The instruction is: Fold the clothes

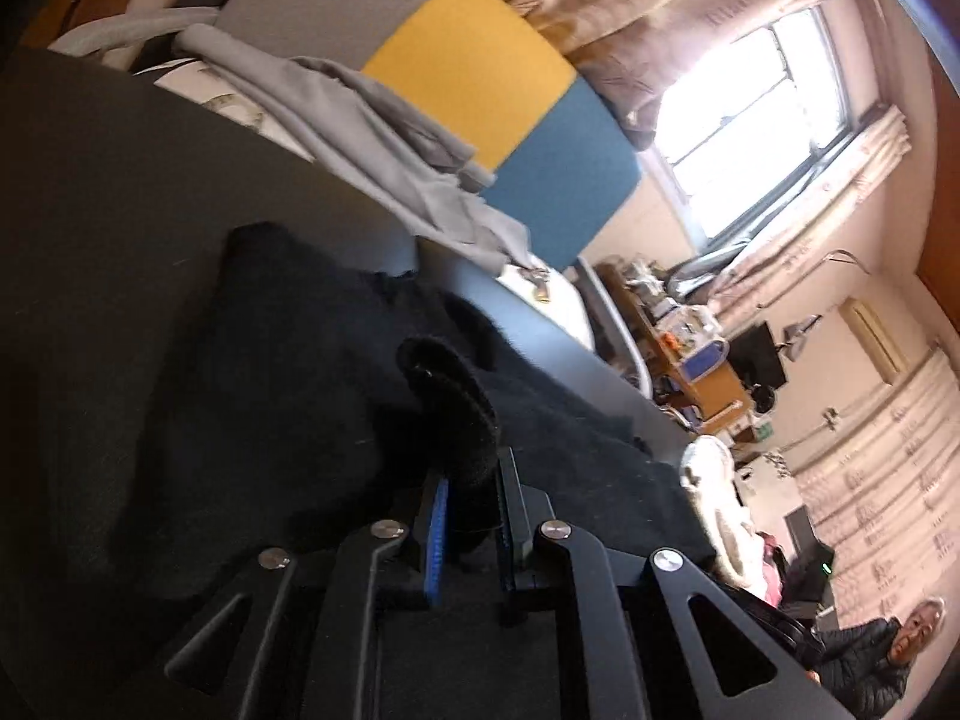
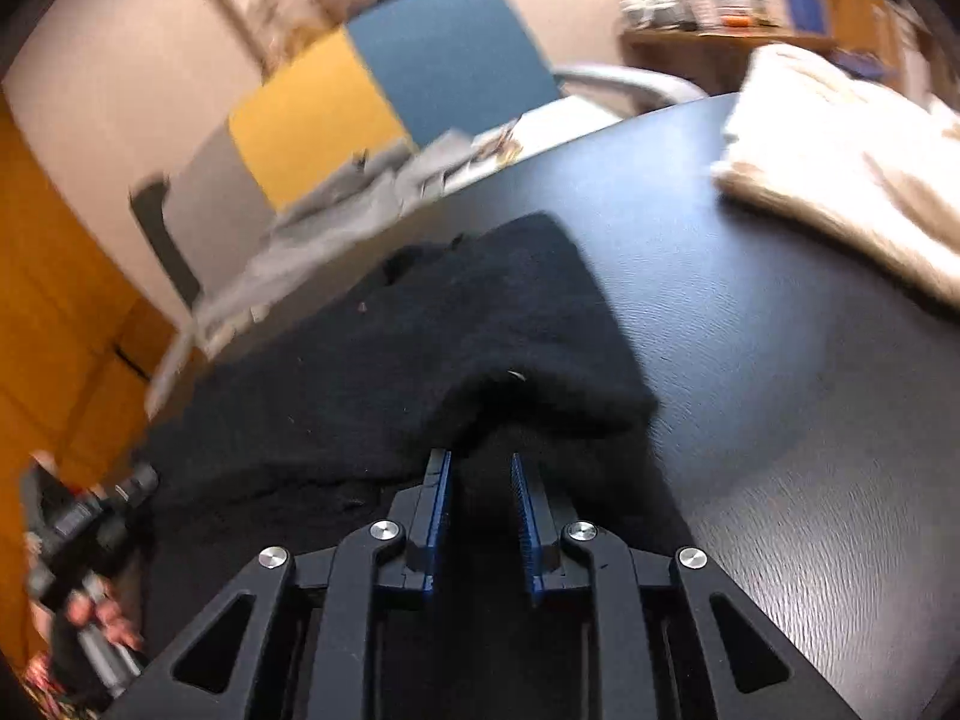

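I have the black knitted garment spread over the near part of the dark, grained round table, one lobe of it reaching toward the table's middle. My left gripper has its blue-padded fingers clamped on a raised, rolled edge of the black fabric; the fold stands up between the pads. My right gripper sits at a bunched hem of the same garment, fabric lying between its fingers; the pads look slightly apart, and I cannot tell if they press the cloth. A cream fleecy folded textile lies at the table's far right edge. A crumpled grey cloth lies along the far edge, beyond the black garment. Both views are blurred. A hand shows at the lower left of the right view.
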Demonstrator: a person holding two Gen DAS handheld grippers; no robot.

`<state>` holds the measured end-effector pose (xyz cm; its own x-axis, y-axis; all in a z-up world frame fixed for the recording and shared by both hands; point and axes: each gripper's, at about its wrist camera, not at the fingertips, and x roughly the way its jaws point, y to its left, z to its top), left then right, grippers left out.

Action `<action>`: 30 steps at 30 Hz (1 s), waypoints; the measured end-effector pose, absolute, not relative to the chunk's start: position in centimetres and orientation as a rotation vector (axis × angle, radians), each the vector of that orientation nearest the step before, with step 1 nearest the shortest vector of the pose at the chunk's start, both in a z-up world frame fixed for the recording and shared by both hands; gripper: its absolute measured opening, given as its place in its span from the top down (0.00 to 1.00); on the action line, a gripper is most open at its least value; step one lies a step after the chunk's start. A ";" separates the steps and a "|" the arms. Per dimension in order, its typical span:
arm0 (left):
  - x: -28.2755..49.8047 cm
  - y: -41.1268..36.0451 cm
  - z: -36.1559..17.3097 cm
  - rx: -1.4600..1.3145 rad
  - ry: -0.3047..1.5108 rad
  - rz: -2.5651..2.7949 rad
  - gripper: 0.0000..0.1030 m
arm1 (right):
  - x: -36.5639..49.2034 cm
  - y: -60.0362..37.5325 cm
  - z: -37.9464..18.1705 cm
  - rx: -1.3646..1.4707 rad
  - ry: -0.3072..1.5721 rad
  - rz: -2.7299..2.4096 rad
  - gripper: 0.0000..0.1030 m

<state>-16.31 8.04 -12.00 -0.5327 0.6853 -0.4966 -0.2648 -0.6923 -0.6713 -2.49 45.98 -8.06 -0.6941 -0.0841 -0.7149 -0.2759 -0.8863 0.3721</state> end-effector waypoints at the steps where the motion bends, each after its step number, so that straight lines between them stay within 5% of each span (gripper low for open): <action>1: -16.2 7.9 -11.9 -1.034 -0.718 2.240 0.89 | -2.9 46.4 -7.7 -1.151 0.678 2.692 0.80; 3: -16.3 7.4 -12.0 -1.020 -0.733 2.265 0.89 | -3.5 47.2 -7.1 -1.092 0.627 2.663 0.80; 5: -16.7 5.7 -13.3 -1.037 -0.865 2.270 1.00 | -2.6 49.7 -6.7 -0.960 0.724 2.592 0.81; 10: -17.4 5.0 -14.6 -1.067 -0.974 2.218 1.00 | -1.7 52.0 -9.7 -1.016 0.840 2.541 0.77; 17: -17.6 8.3 -11.6 -1.105 -0.783 2.151 0.51 | -1.8 51.2 -9.6 -1.017 0.828 2.594 0.65; 20: -17.7 9.6 -11.2 -1.144 -0.723 2.120 0.46 | -2.2 50.8 -9.7 -1.020 0.787 2.611 0.56; 30: -14.1 10.8 -8.8 -1.038 -0.432 2.468 0.47 | -1.8 50.7 -9.8 -0.999 0.774 2.627 0.55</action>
